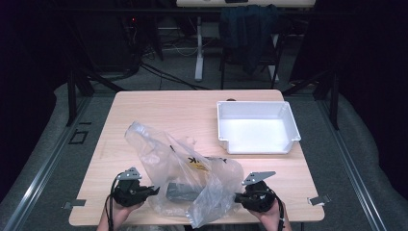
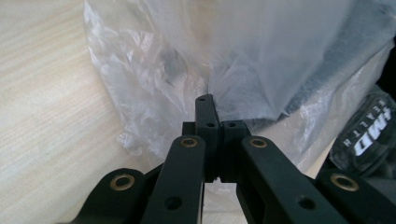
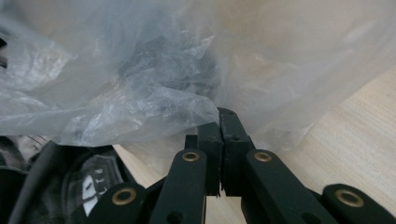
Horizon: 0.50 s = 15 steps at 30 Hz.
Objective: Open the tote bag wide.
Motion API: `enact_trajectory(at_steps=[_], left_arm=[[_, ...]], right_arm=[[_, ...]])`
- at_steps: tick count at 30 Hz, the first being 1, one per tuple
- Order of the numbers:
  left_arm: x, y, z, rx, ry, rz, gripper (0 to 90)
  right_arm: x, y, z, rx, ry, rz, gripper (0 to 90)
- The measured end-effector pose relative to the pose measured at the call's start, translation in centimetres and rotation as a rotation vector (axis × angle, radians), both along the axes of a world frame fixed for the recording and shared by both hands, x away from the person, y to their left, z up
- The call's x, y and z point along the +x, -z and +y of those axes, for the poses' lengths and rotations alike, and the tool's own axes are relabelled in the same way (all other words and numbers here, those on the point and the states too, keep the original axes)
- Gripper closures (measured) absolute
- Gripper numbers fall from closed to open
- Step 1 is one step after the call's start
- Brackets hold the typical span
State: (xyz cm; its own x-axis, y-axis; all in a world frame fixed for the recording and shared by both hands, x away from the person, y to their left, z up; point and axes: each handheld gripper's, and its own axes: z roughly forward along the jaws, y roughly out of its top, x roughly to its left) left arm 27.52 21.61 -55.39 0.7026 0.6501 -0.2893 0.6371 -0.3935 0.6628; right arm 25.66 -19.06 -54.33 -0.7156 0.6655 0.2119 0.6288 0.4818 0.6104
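Note:
A clear crumpled plastic bag (image 1: 192, 173) with a yellow and black print lies on the front middle of the wooden table (image 1: 163, 110). A dark grey object (image 1: 182, 191) rests inside it near the front edge. My left gripper (image 1: 155, 189) is shut on the bag's left edge. In the left gripper view the jaws (image 2: 208, 101) meet on a fold of the film (image 2: 154, 79), with the grey object (image 2: 345, 51) behind it. My right gripper (image 1: 237, 196) is shut on the bag's right edge, and in the right gripper view its jaws (image 3: 219, 119) pinch the plastic (image 3: 140, 93).
An empty white tray (image 1: 226, 126) stands at the back right of the table. Behind the table a chair holds a dark jacket (image 1: 248, 31). Both hands are at the table's front edge. Dark cloth with white lettering (image 2: 369, 135) is close to the left gripper.

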Motion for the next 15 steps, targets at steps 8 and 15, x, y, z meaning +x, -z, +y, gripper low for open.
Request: enact_trajectory(at_steps=[8, 15], left_arm=[[1.1, 0.5, -0.8, 0.063, -0.067, -0.060, 90.0], [2.3, 0.4, 0.9, -0.035, -0.127, -0.036, 89.9]], right_arm=[[2.3, 1.2, 1.6, -0.081, 0.116, -0.076, 89.4], [4.0, 0.9, 1.6, -0.051, 0.145, -0.100, 70.6]])
